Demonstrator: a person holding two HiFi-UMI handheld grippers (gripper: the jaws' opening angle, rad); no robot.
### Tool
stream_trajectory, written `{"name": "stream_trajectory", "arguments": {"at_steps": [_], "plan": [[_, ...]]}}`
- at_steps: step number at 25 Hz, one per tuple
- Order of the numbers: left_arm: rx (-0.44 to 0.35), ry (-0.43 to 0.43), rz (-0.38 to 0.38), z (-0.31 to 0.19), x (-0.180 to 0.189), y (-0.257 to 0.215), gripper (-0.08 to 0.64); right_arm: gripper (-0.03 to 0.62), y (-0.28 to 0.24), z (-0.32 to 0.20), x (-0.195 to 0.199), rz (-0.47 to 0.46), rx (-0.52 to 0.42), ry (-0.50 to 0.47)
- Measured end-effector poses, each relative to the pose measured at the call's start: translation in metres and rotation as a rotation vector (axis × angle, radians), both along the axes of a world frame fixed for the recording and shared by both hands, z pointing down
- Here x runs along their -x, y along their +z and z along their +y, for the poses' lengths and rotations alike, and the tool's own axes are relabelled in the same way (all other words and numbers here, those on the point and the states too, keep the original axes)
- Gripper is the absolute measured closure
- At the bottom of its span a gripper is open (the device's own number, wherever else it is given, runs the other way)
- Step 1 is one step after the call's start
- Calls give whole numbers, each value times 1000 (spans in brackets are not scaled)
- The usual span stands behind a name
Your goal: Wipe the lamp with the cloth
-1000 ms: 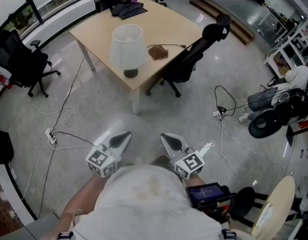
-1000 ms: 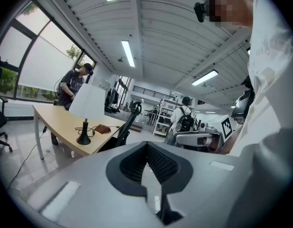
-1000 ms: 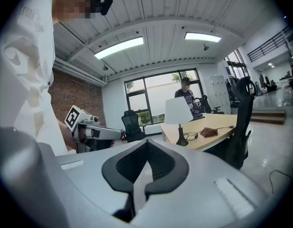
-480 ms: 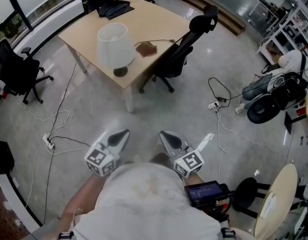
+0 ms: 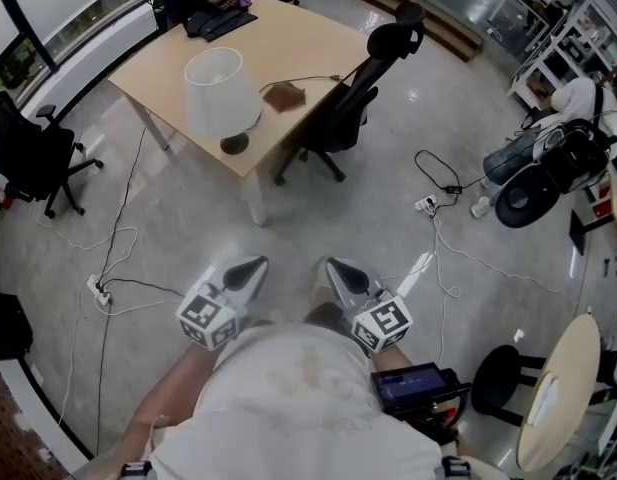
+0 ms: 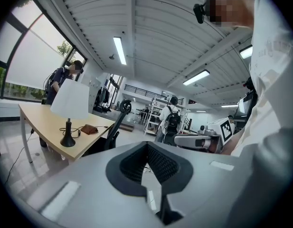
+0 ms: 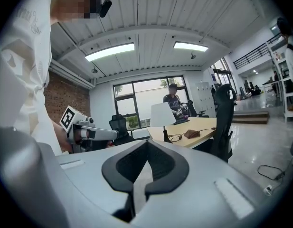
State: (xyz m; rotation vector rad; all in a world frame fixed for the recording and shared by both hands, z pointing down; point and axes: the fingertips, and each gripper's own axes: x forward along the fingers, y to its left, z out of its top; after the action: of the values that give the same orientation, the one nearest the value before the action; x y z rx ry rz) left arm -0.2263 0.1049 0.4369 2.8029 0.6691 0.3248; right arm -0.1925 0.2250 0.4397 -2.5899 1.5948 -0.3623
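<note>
Currently at a distance | left claw and right claw both clenched, empty | lamp stands on worktop well ahead, cloth just beside it | risks: tripping on the power strip lead, bumping chair, or a hard wipe toppling the lamp.
</note>
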Motion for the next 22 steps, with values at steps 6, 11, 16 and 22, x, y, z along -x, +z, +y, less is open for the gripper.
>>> {"name": "stream_trajectory", "arguments": {"at_steps": [6, 11, 16, 22], "plan": [[6, 6, -17, 1, -7, 5, 558, 580, -1, 8, -9, -14, -7, 32], [8, -1, -20, 6, -19, 7, 558, 580, 5, 17, -22, -26, -14, 32], [4, -12, -24, 16, -47, 2, 558, 580, 6, 25, -50, -38, -17, 25], [-2, -29, -23, 35, -89, -9, 558, 580, 14, 41, -99, -62, 4, 24]]}}
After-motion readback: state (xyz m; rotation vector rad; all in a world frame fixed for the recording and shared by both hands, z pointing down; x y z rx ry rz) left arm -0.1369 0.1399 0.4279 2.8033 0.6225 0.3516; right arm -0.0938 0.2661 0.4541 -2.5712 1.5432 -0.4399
